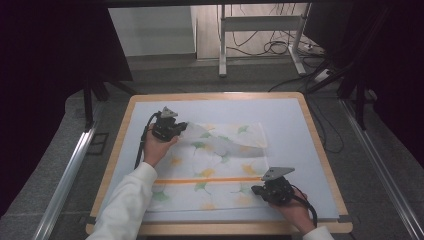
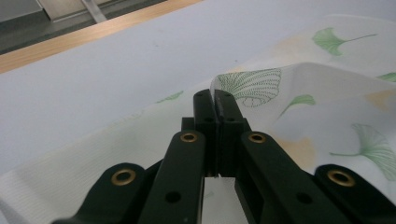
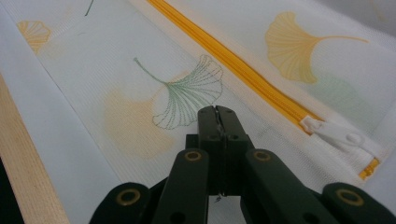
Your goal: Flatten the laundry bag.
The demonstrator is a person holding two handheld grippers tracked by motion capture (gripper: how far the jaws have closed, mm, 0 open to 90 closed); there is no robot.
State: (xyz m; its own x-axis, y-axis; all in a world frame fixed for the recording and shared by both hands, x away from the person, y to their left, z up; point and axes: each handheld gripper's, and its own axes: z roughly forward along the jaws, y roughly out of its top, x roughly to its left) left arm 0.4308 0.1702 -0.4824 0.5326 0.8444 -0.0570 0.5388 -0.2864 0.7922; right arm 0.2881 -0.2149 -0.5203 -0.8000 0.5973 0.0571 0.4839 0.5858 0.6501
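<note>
Bag: a white mesh bag (image 1: 215,165) with leaf prints lies on the table (image 1: 295,125).
Left gripper (image 1: 181,127): jaws pinch the bag's far left corner, lifted and folded inward.
Right gripper (image 1: 256,190): jaws closed together over the bag, near the orange zipper (image 3: 243,70) and its white pull (image 3: 338,136).

- You have no readable text, label, brand, number or sign anywhere here.
- The mesh bag (image 1: 215,165) on your table carries printed ginkgo leaves, not lettering.

White leaf-print cloth (image 1: 220,165), orange zipper (image 3: 233,63)
</note>
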